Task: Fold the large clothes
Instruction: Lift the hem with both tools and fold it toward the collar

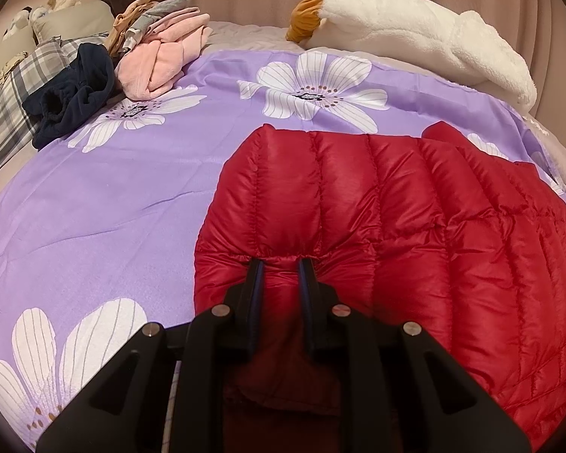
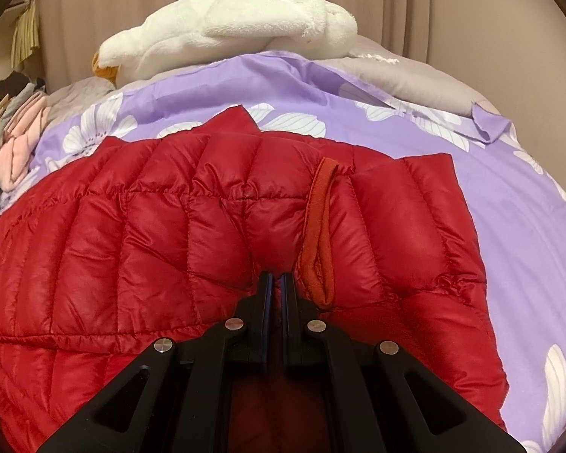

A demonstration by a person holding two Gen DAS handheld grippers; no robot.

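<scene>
- left gripper (image 1: 279, 264) fingers pinch red jacket (image 1: 377, 226) edge, ready to fold
- right gripper (image 2: 277, 277) fingers clenched on jacket fabric near cuff (image 2: 319, 234)
- jacket spread on bed (image 1: 113, 207)

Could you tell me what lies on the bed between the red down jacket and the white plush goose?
Only bare purple floral sheet separates the red down jacket from the white plush goose; both wrist views show that stretch with nothing lying on it.
</scene>
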